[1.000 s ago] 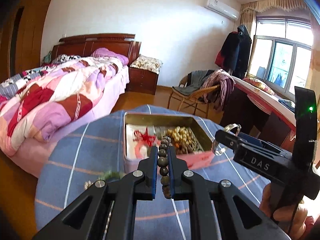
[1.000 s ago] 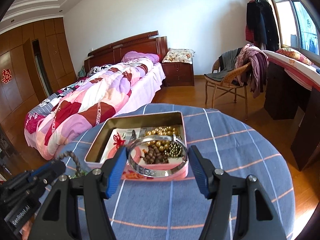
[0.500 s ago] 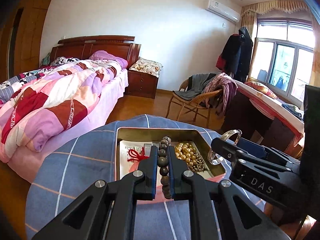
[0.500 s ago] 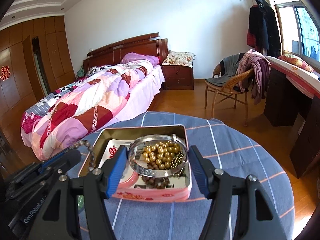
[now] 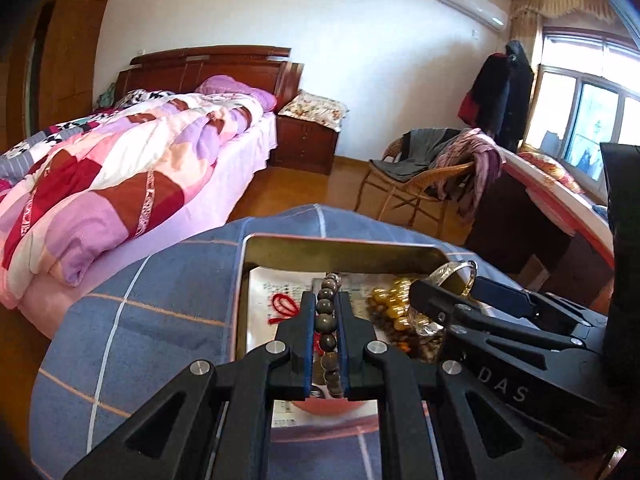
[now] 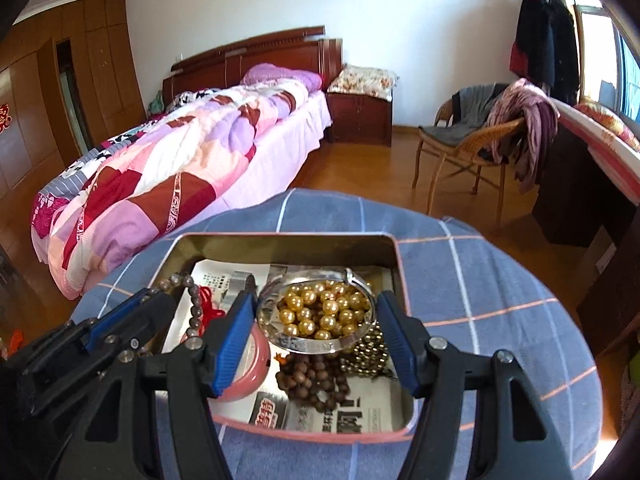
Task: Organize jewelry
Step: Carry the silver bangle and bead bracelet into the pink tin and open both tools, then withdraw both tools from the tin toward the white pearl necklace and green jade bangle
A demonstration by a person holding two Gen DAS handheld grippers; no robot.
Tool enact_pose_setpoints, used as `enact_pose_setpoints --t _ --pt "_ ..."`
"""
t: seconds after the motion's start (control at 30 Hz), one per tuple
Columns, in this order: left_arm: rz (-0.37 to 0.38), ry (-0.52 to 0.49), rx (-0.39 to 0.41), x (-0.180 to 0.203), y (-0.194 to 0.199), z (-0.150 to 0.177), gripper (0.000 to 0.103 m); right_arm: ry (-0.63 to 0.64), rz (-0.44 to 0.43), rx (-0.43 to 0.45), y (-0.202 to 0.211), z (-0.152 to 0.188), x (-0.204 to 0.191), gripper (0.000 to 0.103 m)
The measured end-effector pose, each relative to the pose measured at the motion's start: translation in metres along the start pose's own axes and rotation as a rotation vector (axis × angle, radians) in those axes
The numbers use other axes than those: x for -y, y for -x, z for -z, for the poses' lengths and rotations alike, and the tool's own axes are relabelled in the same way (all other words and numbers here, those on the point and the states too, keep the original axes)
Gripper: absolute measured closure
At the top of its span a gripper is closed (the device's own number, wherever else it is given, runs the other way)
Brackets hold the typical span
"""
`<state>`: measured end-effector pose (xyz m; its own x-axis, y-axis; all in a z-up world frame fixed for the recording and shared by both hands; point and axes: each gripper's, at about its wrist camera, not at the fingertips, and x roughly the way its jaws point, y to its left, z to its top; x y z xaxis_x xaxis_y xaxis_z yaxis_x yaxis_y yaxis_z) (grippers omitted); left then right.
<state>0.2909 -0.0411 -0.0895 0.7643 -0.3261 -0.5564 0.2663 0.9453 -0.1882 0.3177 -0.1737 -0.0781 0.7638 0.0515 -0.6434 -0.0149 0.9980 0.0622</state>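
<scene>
Over tin [image 6: 394,254]: bracelet-pinching [image 5: 328,320], bangle-spanning [image 6: 316,342] fingers [image 6: 236,332].

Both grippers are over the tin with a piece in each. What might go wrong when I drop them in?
1. The silver bangle hangs over the gold beads; released here it would probably land on them and may snag.
2. The dark bead bracelet dangles beside the red knot cord and could tangle with it.
3. The left gripper and right gripper sit close together over the tin; their fingers might collide.
</scene>
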Motion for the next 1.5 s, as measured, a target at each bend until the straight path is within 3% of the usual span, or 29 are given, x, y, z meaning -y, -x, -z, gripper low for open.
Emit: enact_pose_setpoints --t 0.17,0.23,0.3,0.47,0.57,0.7,0.77,0.83,0.93,1.2,1.5 --pt "-0.045 -0.015 -0.048 0.0 -0.013 0.007 0.094 0.006 0.007 -0.003 -0.012 0.001 -0.002 0.037" --pt "-0.03 0.007 -0.046 -0.001 -0.014 0.006 0.094 -0.021 -0.029 -0.01 -0.018 0.002 0.001 0.045" --pt "-0.029 0.018 -0.053 -0.002 -0.015 0.006 0.094 -0.035 -0.074 -0.018 -0.024 0.003 0.003 0.045" --pt "-0.02 0.042 -0.059 -0.005 -0.017 0.007 0.094 -0.045 -0.103 0.021 -0.022 0.006 0.006 0.038" --pt "-0.03 0.041 -0.068 -0.003 -0.018 0.007 0.094 -0.066 -0.119 0.045 -0.017 0.005 0.009 0.026" --pt "-0.038 0.011 -0.06 0.001 -0.018 0.006 0.093 -0.057 -0.098 0.117 -0.003 0.003 0.007 0.025" --pt "-0.041 -0.004 -0.055 0.004 -0.017 0.005 0.084 -0.049 -0.073 0.135 -0.001 0.001 0.005 0.025" --pt "-0.058 -0.015 -0.037 0.006 -0.014 0.005 0.041 -0.052 -0.065 0.136 -0.003 0.0 0.003 0.023" --pt "-0.061 -0.03 0.019 0.01 -0.006 0.005 0.027 -0.078 -0.067 0.138 -0.002 -0.001 0.006 0.021" --pt "-0.092 -0.06 0.065 0.013 0.002 0.006 0.026 -0.097 -0.015 0.161 0.022 0.002 0.011 0.02" --pt "-0.126 -0.117 0.032 0.022 0.032 0.025 0.026 -0.104 0.016 0.147 0.045 0.022 0.015 0.016"
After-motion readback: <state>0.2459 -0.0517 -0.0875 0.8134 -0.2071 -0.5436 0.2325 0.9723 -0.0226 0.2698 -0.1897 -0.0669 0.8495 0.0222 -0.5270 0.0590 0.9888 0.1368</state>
